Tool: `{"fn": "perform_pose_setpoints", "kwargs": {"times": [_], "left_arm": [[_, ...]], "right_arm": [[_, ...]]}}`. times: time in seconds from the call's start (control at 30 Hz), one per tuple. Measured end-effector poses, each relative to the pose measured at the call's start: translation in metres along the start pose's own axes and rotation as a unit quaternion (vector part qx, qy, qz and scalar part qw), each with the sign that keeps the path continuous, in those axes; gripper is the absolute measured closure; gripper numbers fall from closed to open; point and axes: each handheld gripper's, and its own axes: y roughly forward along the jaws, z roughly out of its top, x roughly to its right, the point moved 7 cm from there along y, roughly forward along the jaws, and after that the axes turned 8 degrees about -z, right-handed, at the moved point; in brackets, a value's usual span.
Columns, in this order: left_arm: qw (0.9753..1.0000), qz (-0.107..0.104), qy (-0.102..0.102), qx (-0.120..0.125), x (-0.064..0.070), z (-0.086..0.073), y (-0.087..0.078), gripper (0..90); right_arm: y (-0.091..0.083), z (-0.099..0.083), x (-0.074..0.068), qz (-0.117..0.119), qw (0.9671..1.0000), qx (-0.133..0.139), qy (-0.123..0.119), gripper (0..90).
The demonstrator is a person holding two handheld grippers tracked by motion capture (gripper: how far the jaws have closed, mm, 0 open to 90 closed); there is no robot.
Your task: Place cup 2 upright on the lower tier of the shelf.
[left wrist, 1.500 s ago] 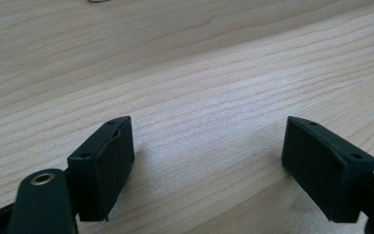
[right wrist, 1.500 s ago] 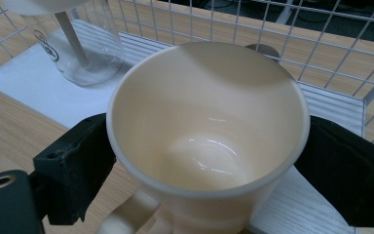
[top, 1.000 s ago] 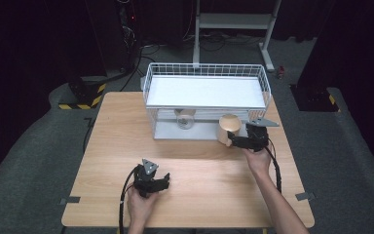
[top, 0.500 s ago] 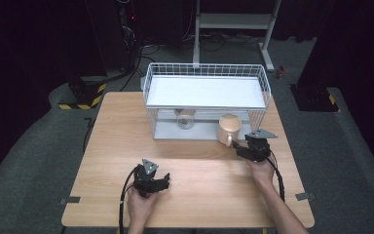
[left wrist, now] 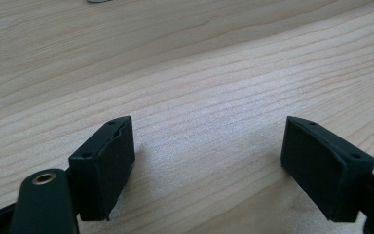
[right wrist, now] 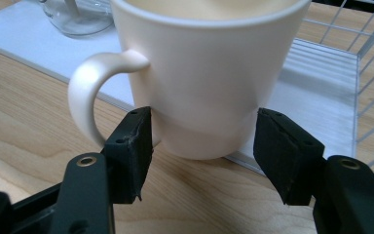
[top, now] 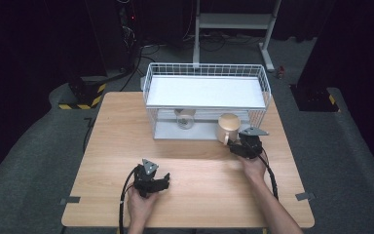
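Withdrawn slightly, right claw (right wrist: 202, 153) stood released, jaws flanking mug (right wrist: 209, 73) without clamping. Mug rested on rack (top: 207, 70) base edge, placement apparently done. Left claw (left wrist: 207, 168) lay spread, empty, on counter (top: 190, 195).

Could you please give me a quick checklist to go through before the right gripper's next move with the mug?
1. Right gripper straddles the cream mug's lower body: ok.
2. Jaws firmly closed on the mug: cannot tell; they look open, a gap at one side.
3. Mug upright: ok.
4. Mug fully seated on the wire rack's white lower shelf: cannot tell; its base sits at the shelf edge.
5. Glass on the shelf stands apart from the mug: ok.
6. Left gripper open, resting away on the wooden table: ok.
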Motion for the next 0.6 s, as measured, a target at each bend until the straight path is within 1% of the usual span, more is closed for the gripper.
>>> {"fn": "perform_pose_setpoints", "kwargs": {"times": [0.07, 0.1, 0.13, 0.23, 0.27, 0.33, 0.4, 0.43, 0.5, 0.53, 0.57, 0.6], "left_arm": [[1.0000, 0.000, 0.000, 0.000, 0.000, 0.000, 0.000, 20.4], [1.0000, 0.000, 0.000, 0.000, 0.000, 0.000, 0.000, 20.4], [1.0000, 0.000, 0.000, 0.000, 0.000, 0.000, 0.000, 20.5], [1.0000, 0.000, 0.000, 0.000, 0.000, 0.000, 0.000, 20.5], [1.0000, 0.000, 0.000, 0.000, 0.000, 0.000, 0.000, 20.5], [1.0000, 0.000, 0.000, 0.001, 0.000, 0.000, 0.000, 20.5], [1.0000, 0.000, 0.000, 0.000, 0.000, 0.000, 0.000, 20.5], [1.0000, 0.000, 0.000, 0.000, 0.000, 0.000, 0.000, 20.5], [1.0000, 0.000, 0.000, 0.000, 0.000, 0.000, 0.000, 20.5], [1.0000, 0.000, 0.000, 0.000, 0.000, 0.000, 0.000, 20.5], [1.0000, 0.000, 0.000, 0.000, 0.000, 0.000, 0.000, 20.5], [1.0000, 0.000, 0.000, 0.000, 0.000, 0.000, 0.000, 20.5]], "right_arm": [[0.001, 0.000, 0.000, -0.001, 1.0000, 0.002, -0.003, 39.6], [0.004, 0.002, -0.001, -0.002, 1.0000, -0.001, 0.002, 39.0], [0.004, 0.002, -0.001, -0.002, 1.0000, -0.001, 0.002, 39.0], [0.007, 0.007, -0.002, -0.006, 1.0000, -0.003, 0.003, 38.6], [0.009, 0.009, -0.002, -0.007, 1.0000, -0.004, 0.000, 38.8], [0.012, 0.013, -0.003, -0.009, 0.9999, -0.008, 0.005, 38.3], [0.015, 0.015, -0.003, -0.006, 0.9998, -0.010, 0.017, 38.3], [0.017, 0.017, -0.004, -0.009, 0.9997, -0.013, 0.017, 38.2], [0.020, 0.019, -0.004, -0.011, 0.9998, -0.008, 0.017, 39.5], [0.023, 0.020, -0.004, -0.010, 0.9998, -0.008, 0.013, 38.8], [0.025, 0.020, -0.005, -0.012, 0.9996, -0.016, 0.021, 38.5], [0.027, 0.022, -0.005, -0.012, 0.9996, -0.015, 0.020, 38.6]]}}
